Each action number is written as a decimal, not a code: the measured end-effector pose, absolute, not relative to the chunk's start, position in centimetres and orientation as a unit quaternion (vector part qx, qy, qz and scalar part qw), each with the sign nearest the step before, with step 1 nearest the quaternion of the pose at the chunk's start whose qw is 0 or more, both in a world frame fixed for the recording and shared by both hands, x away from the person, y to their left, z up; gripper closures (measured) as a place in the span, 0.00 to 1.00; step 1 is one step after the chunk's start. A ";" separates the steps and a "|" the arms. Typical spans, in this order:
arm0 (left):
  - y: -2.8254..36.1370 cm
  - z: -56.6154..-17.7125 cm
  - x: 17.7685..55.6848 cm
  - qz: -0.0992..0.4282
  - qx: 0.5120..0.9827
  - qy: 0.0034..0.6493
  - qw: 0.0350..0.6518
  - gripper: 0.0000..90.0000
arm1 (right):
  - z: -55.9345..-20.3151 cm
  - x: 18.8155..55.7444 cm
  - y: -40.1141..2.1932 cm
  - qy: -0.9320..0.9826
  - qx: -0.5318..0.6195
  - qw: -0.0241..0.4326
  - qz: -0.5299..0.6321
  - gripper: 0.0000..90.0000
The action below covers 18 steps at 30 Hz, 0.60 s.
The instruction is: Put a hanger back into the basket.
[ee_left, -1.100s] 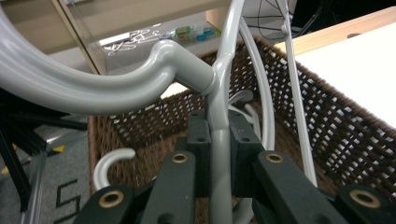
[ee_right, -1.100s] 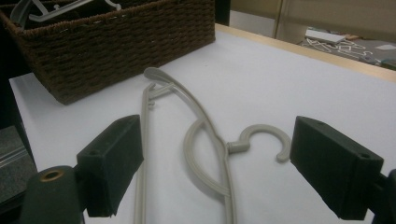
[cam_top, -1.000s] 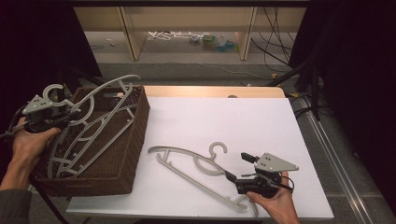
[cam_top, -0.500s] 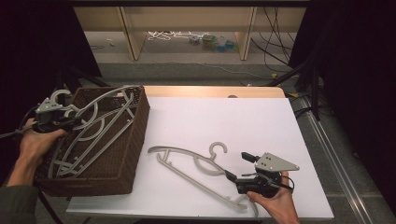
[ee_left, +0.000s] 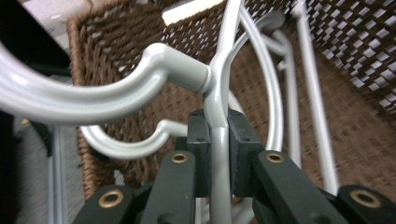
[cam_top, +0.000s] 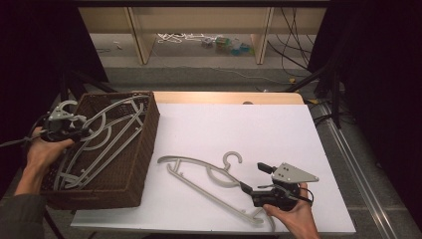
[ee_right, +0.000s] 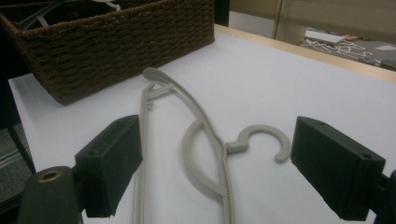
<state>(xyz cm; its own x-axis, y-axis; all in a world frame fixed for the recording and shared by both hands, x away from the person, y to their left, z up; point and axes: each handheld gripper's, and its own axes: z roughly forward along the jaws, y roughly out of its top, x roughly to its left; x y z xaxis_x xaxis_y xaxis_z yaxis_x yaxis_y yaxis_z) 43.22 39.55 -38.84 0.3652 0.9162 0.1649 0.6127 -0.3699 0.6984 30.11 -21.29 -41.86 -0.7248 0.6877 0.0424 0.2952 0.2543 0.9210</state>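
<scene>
The held hanger (ee_left: 219,93) is grey and sits w/ its neck pinched tight in the left tongs (ee_left: 217,149). Both black pads press on the thin bar just under the hook. In the high view this hanger (cam_top: 107,129) lies tilted over the basket (cam_top: 144,149), its hook end by the left rim, near the left hand (cam_top: 42,152). More grey hangers lie under it inside the basket.

The basket is brown, woven, and stands on the left part of the table (cam_top: 278,129), partly over the table's left edge.

A 2nd hanger (cam_top: 209,177) lies flat on the white table top, near the basket but not touching it. Its hook (ee_right: 264,137) points away from the person.

The right tongs (ee_right: 217,172) are spread wide, nothing between them. They sit low over the table, just by the 2nd hanger's near end. In the right tongs' own view the hanger lies between & past the two pads. The right hand (cam_top: 293,214) holds them at the table's front edge.
</scene>
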 end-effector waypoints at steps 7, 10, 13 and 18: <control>40.0 -40.3 43.2 0.273 0.788 0.496 0.243 0.91 | -41.9 30.1 -21.3 0.766 0.322 0.178 0.527 0.20; 39.5 -40.7 43.5 0.270 0.791 0.493 0.241 0.91 | -41.8 30.0 -21.5 0.775 0.324 0.185 0.510 0.20; 39.1 -41.1 43.7 0.259 0.798 0.490 0.236 0.91 | -41.9 30.1 -21.3 0.770 0.320 0.189 0.519 0.20; 38.9 -41.9 43.6 0.258 0.792 0.503 0.232 0.89 | -41.8 30.0 -21.5 0.774 0.323 0.187 0.511 0.20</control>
